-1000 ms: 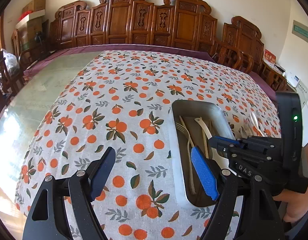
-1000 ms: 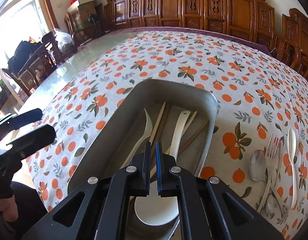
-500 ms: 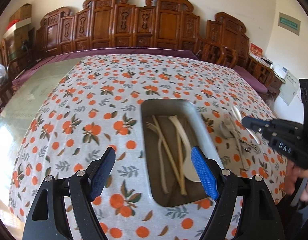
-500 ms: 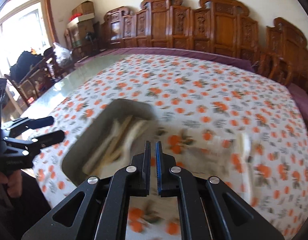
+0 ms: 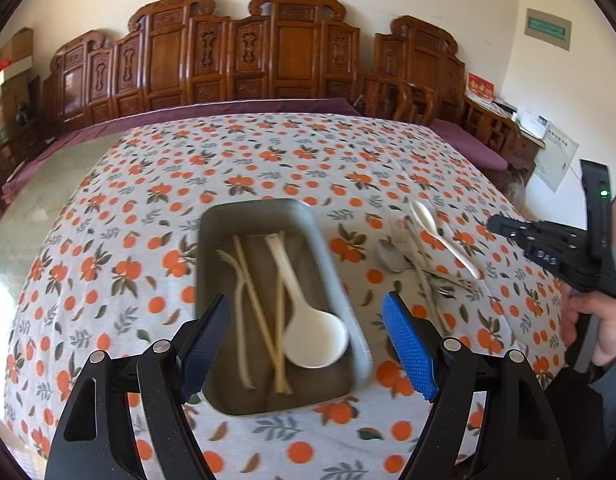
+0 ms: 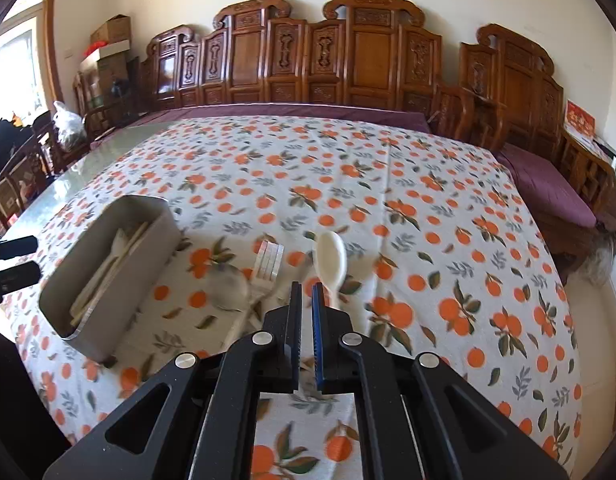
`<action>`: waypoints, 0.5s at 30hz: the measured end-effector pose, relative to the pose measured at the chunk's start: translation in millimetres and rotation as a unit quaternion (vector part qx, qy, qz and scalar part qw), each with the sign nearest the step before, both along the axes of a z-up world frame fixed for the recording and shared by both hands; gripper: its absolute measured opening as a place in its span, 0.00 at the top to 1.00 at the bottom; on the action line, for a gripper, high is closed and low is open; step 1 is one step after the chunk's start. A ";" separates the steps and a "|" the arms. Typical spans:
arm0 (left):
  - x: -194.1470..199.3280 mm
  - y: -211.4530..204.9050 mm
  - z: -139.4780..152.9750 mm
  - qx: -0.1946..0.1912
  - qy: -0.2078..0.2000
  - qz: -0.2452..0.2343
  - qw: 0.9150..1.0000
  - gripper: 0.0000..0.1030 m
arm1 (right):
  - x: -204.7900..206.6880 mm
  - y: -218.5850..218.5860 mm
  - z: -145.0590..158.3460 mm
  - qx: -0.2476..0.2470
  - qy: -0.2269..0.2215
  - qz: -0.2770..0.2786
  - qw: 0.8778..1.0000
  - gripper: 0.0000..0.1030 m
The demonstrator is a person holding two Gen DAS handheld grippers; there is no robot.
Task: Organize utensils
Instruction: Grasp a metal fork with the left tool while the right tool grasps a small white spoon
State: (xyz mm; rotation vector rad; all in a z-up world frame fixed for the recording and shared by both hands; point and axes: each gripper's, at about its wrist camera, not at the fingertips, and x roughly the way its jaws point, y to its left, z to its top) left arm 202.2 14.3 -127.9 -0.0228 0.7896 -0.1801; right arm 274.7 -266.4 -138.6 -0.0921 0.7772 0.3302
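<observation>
Change since earlier frames: right gripper (image 6: 306,312), a second ago over the grey rectangular metal tray (image 5: 268,216), now hangs over the loose utensils to the tray's right; the left-wrist view has swung so the tray sits between the left gripper's fingers instead of at the right.
Right gripper: jaws shut, blue pads nearly touching, nothing between them; a hand (image 5: 595,328) holds it at the right edge of the left-wrist view.
Left gripper (image 5: 308,344): jaws wide apart, holding nothing, above the tray's near end.
Tray contents: large white plastic ladle-shaped spoon (image 5: 304,320), pale chopsticks (image 5: 256,300) and a pale plastic fork (image 5: 238,308), all lying lengthwise.
Loose utensils: white plastic spoon (image 6: 329,260) just beyond the right gripper's tips; clear plastic fork (image 6: 268,262) and a grey spoon (image 6: 228,288) beside it, overlapping, between white spoon and tray.
Surface: orange-patterned tablecloth (image 6: 427,208) on the table.
Open room: bare cloth beyond and right of the utensils; carved wooden chairs (image 6: 347,60) line the far edge.
</observation>
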 end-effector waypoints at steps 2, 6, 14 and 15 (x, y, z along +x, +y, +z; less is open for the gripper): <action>-0.8 -9.2 0.3 0.003 0.001 -0.007 1.000 0.27 | 0.3 -7.0 -8.9 0.011 0.007 -0.004 1.000 0.94; -0.1 -30.2 -4.0 -0.003 0.019 -0.029 0.999 0.27 | 2.6 -16.2 -27.4 0.026 0.026 -0.004 0.999 0.89; 6.2 -69.9 -9.1 0.030 0.028 -0.055 0.998 0.27 | 12.1 -25.3 -43.4 0.010 0.039 -0.008 0.999 0.76; 8.5 -76.4 -9.7 0.032 0.030 -0.061 0.997 0.28 | 13.9 -27.4 -43.9 0.011 0.040 -0.011 0.999 0.75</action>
